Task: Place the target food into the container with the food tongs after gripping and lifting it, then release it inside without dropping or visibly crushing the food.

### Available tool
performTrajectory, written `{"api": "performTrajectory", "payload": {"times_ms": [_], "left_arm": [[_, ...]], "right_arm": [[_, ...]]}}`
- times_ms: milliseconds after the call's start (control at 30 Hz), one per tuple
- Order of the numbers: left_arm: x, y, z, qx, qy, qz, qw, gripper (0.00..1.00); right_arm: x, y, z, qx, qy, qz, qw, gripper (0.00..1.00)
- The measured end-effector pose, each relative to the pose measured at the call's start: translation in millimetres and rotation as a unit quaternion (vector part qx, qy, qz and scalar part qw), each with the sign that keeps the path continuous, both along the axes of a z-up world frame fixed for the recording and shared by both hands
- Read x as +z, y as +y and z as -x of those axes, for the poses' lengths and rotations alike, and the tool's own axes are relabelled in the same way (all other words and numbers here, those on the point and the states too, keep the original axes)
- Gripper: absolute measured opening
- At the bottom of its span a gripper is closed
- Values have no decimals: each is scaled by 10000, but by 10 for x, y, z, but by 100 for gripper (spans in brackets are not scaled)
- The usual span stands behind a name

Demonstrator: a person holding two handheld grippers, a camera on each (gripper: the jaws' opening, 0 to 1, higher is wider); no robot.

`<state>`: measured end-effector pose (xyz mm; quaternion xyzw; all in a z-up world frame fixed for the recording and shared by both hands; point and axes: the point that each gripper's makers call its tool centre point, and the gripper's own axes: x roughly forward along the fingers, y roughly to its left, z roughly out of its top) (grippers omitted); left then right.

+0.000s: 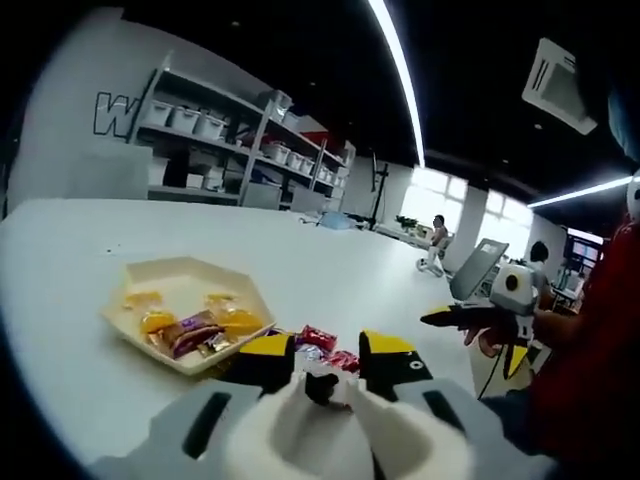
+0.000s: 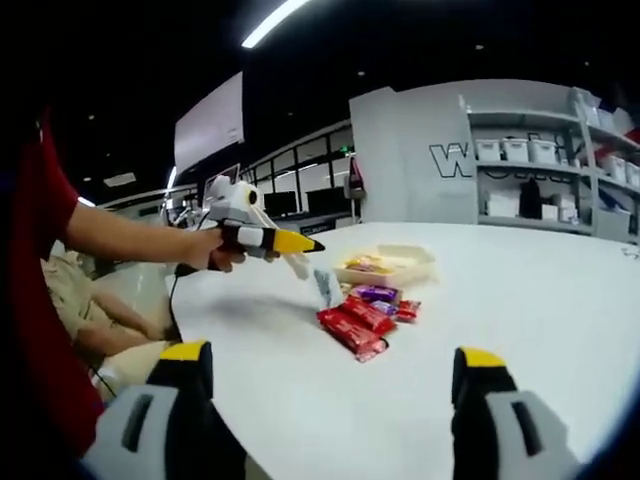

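Note:
A cream hexagonal container sits on the white table and holds orange, yellow and purple wrapped snacks. Red snack packets lie on the table just right of it. My left gripper is shut on white food tongs, whose tips hang just above the red packets. From the right gripper view, the left gripper holds the tongs pointing down, close above the red packets and a purple one, with the container behind. My right gripper is open and empty; it hovers at the right.
Metal shelves with white bins stand behind the table, also seen as shelves. A person's red sleeve and hand are near the table's edge. Other people sit far back by the windows.

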<state>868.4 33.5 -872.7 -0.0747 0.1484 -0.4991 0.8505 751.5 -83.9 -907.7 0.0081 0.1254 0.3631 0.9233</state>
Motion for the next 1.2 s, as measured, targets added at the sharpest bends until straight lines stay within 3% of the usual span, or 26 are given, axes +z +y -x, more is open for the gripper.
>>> {"api": "performTrajectory", "payload": {"times_ms": [267, 900, 1200], "left_arm": [[-19, -195, 29, -170, 16, -40, 9998, 25], [-76, -341, 37, -318, 89, -83, 9994, 25], [-120, -302, 20, -271, 76, -198, 9994, 26]], "right_arm": [[-9, -38, 11, -34, 17, -41, 10000, 100], [-16, -112, -6, -88, 56, -70, 9999, 100], [-15, -100, 5, -63, 58, -58, 9999, 100]]}}
